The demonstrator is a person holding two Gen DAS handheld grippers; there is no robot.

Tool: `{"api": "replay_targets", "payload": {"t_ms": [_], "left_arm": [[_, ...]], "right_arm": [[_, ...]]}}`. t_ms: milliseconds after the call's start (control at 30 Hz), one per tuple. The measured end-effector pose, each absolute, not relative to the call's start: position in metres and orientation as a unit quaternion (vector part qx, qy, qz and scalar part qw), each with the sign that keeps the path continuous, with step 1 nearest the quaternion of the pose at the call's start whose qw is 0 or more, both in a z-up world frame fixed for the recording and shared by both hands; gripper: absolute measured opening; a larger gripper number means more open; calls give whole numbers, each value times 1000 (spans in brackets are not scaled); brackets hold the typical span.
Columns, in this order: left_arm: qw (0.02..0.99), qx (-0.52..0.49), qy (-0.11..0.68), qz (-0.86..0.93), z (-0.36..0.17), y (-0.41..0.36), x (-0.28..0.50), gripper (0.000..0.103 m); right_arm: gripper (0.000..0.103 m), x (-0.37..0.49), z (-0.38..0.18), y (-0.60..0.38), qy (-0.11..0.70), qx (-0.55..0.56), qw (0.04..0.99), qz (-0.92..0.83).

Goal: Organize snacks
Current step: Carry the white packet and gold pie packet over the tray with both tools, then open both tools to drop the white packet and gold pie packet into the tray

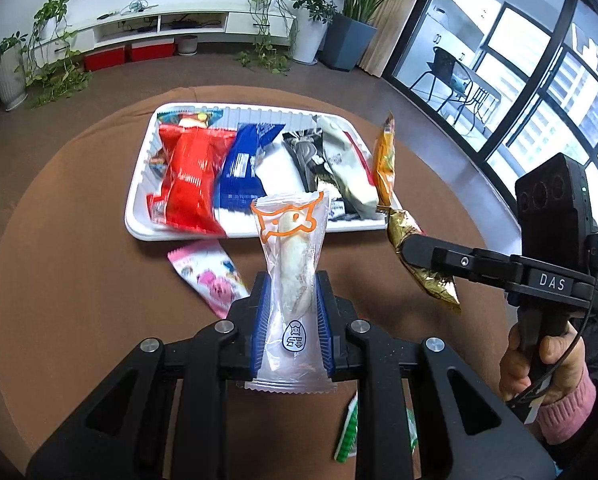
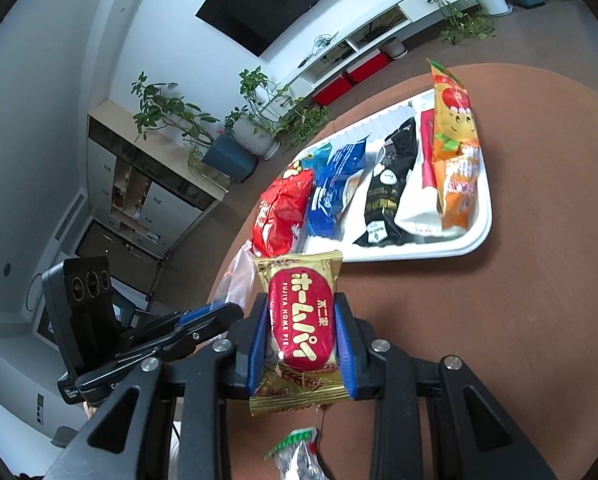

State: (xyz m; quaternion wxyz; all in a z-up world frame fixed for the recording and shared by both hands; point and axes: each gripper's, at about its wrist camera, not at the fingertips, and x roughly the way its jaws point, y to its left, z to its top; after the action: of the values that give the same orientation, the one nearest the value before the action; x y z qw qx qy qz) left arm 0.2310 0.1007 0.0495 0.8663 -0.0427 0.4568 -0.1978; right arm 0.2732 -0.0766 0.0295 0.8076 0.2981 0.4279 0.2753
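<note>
left gripper [image 1: 291,312] clamped on clear bun packet [image 1: 293,268], above brown table | right gripper [image 2: 301,336] clamped on gold pie packet [image 2: 299,328], near white tray [image 2: 475,240] | both light, crinkly, crushable: hold mid-body, squeeze gently, film likely slippery

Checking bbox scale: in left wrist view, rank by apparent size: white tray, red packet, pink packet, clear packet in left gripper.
1. white tray
2. red packet
3. clear packet, though nearness to the camera inflates it
4. pink packet, partly hidden behind the left gripper, so unsure
</note>
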Motion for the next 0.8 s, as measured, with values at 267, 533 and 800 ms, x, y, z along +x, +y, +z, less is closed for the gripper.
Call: {"api": "replay_targets", "payload": {"t_ms": [267, 533, 800], "left_arm": [[867, -48, 457, -193, 52, 94, 262, 20], [866, -45, 463, -183, 46, 83, 300, 20], [864, -56, 469, -175, 36, 80, 334, 20]], "right_arm": [[33, 304, 25, -79, 425, 322, 804, 264], [33, 335, 21, -78, 424, 342, 798, 258], [33, 362, 15, -80, 419, 372, 790, 249]]}}
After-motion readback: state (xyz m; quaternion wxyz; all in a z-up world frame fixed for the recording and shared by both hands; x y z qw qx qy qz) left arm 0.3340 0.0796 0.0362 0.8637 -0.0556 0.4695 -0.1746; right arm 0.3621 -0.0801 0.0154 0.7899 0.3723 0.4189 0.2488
